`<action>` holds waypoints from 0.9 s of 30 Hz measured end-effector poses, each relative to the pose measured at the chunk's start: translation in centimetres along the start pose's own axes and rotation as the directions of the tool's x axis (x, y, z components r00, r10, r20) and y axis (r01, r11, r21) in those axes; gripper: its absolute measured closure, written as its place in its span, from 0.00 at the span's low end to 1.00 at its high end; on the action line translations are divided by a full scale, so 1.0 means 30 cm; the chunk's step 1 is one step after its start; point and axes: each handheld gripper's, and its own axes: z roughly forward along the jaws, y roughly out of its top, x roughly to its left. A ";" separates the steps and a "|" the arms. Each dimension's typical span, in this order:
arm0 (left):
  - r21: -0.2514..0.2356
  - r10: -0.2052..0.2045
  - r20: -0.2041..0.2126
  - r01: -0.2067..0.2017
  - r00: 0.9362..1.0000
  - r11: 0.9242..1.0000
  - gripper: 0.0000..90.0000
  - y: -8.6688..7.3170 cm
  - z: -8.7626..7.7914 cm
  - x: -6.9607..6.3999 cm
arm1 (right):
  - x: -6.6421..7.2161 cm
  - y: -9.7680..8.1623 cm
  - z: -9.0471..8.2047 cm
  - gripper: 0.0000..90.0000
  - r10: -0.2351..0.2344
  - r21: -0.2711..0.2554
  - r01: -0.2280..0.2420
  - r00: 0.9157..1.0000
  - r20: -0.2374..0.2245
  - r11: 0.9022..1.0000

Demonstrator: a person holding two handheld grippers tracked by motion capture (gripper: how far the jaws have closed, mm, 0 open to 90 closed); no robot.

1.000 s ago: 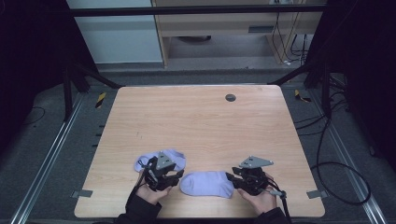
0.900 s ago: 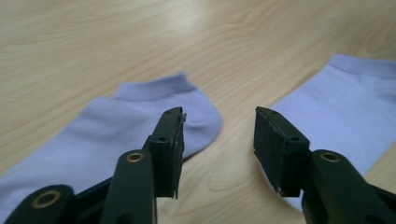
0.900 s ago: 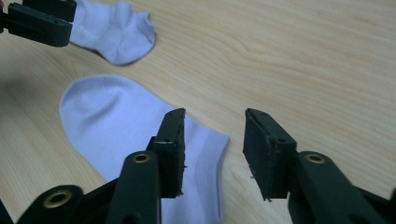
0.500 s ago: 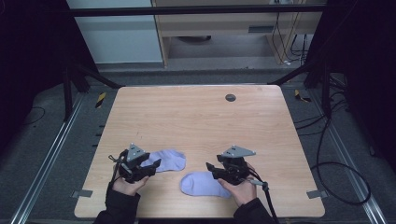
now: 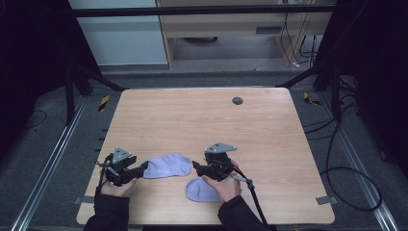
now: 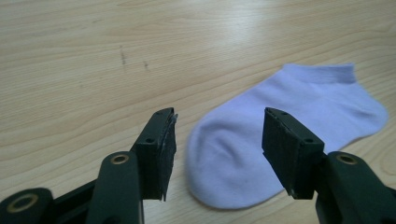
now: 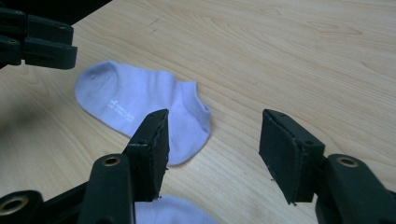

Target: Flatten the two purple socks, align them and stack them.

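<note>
Two light purple socks lie on the wooden desk (image 5: 202,115). The left claw (image 6: 217,154) is spread wide, right by the toe of one sock (image 6: 285,130). The right claw (image 7: 212,156) is spread wide too, just above the other sock (image 5: 202,190) near the desk's front edge.

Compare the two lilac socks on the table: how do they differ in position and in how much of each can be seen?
The upper sock lies fully in view, between the left gripper and the right gripper. The lower sock lies nearer the table's front edge and is partly covered by the right hand. Both are lilac, lie flat, and neither is gripped.
</note>
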 end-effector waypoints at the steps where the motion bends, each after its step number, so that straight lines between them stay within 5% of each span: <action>1: 0.001 -0.005 -0.007 0.005 1.000 1.000 0.49 -0.002 0.002 0.007 | 0.002 0.002 0.010 0.48 0.002 0.002 -0.002 1.000 0.002 1.000; 8: 0.017 -0.026 -0.014 0.026 1.000 1.000 0.54 -0.015 0.023 0.030 | 0.019 0.011 0.080 0.52 -0.020 0.027 0.020 1.000 0.009 0.999; 27: 0.123 -0.004 -0.001 0.004 1.000 0.992 0.77 -0.038 0.081 0.039 | 0.040 -0.003 0.260 0.64 -0.036 0.127 0.029 0.998 0.055 0.992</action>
